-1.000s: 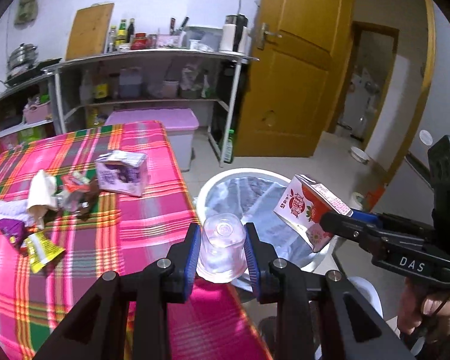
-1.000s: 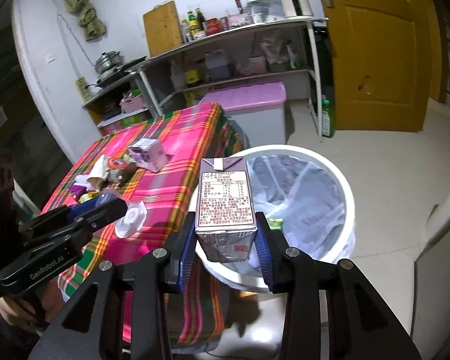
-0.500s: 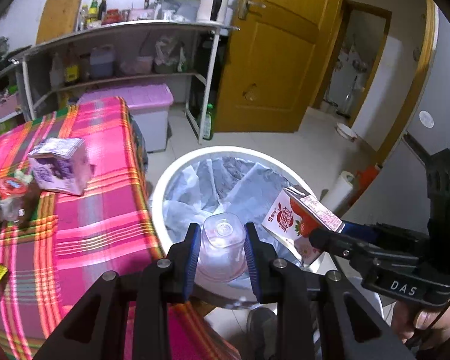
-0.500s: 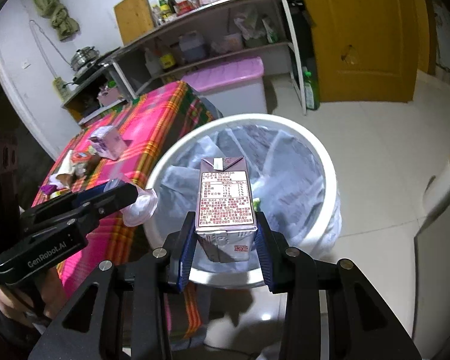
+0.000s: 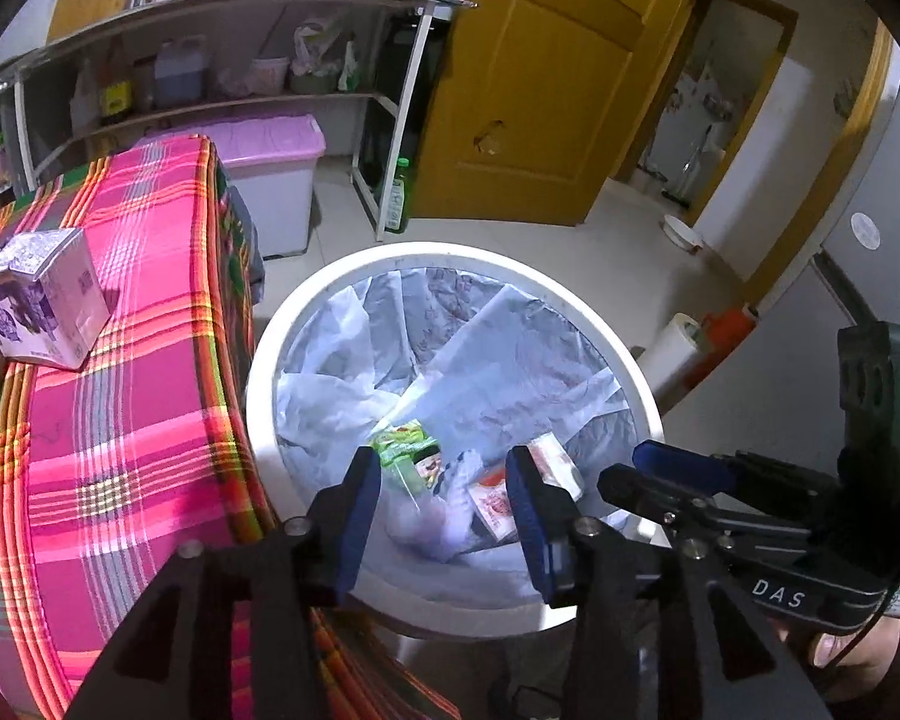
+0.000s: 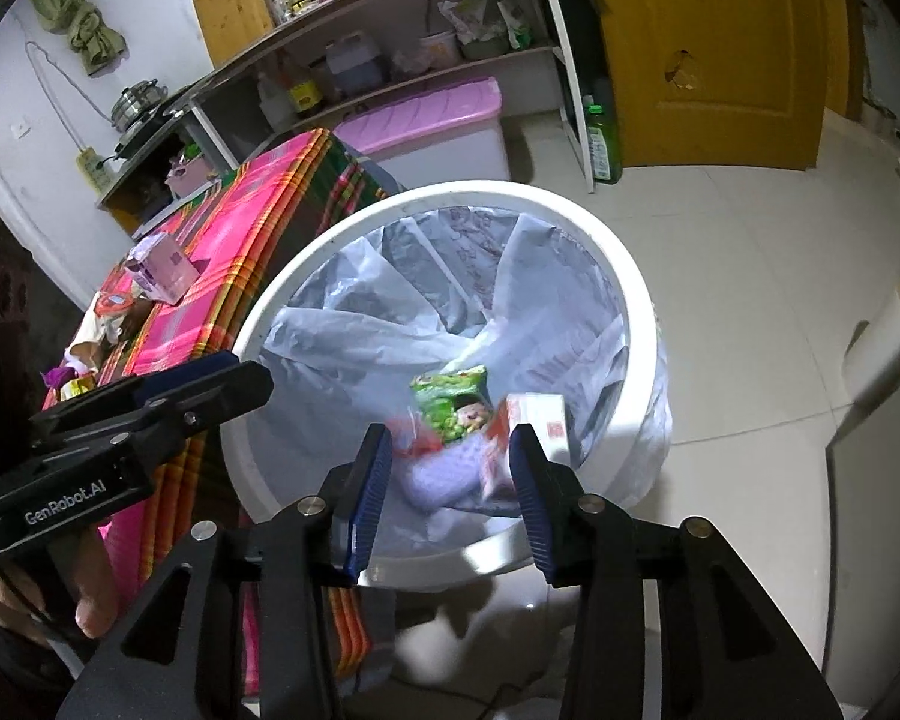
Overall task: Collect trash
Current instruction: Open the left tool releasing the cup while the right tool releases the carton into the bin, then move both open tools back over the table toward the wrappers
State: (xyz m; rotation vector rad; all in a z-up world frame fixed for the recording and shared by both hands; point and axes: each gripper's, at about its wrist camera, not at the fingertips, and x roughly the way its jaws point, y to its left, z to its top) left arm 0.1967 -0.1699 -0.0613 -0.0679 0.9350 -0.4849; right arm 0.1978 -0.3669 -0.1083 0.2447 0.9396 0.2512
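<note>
My left tool (image 5: 444,483) and right tool (image 6: 450,468) both hang over the white trash bin (image 5: 594,324), pointing down into it, w/ jaws that have just been opening; both are released now, nothing is between the pads. In the bin, on the grey liner bag (image 6: 390,300), the red-white milk carton (image 6: 534,420) lies tilted near the right wall, and the clear plastic cup (image 5: 426,519) is a blurred shape at the bottom, just beside a green snack wrapper (image 6: 453,402). The bin stands on the floor, touching the edge of the counter w/ pink plaid cloth (image 5: 132,420). On the counter there is still trash: a purple carton (image 5: 42,300) lying on its side, and further back in the right view some crumpled wrappers (image 6: 105,318), well apart from the bin. My hands grip the tool handles at the picture edges.
</note>
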